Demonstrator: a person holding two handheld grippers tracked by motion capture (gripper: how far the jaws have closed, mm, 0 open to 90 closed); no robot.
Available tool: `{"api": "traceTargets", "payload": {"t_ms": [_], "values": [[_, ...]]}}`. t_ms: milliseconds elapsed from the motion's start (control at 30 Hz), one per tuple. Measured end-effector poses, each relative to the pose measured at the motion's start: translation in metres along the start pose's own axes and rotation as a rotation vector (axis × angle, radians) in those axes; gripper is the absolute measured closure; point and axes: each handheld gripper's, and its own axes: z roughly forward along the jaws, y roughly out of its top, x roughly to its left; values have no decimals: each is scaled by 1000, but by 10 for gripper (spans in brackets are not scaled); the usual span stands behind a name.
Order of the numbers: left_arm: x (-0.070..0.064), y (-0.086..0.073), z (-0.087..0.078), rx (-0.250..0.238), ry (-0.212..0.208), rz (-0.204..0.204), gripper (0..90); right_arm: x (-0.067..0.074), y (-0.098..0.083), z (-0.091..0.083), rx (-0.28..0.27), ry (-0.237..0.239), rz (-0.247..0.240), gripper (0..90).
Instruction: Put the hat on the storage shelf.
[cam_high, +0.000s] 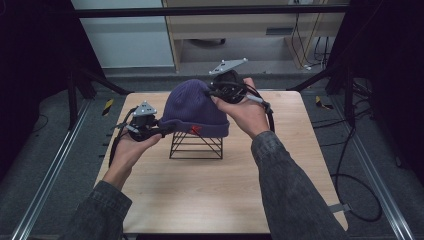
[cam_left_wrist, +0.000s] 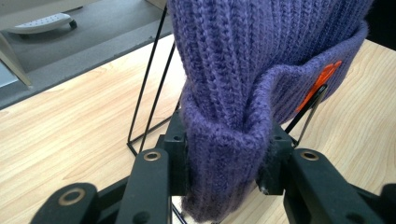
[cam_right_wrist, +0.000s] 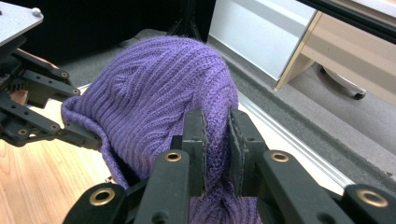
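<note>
Between both sets of jaws sits the purple beanie (cam_high: 194, 107): left gripper (cam_high: 159, 131) clamped on its cuff, right gripper (cam_high: 212, 93) pinching its crown.

So it's a purple rib-knit wool beanie (cam_high: 194, 107) with a folded-up cuff and a small orange-red tag on the front of that cuff. It's sitting dome-up over a black wire stand (cam_high: 196, 145), stretched between the two sides: cuff edge bunched in the left hand-held gripper (cam_left_wrist: 224, 168), a fold of the crown pinched in the right hand-held gripper (cam_right_wrist: 217, 149).
</note>
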Motion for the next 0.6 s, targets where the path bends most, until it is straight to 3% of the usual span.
{"api": "traceTargets", "payload": {"t_ms": [600], "values": [[2,-8,1,8,-5,-7,622,5,-5,2,11,21,-1,783]]}}
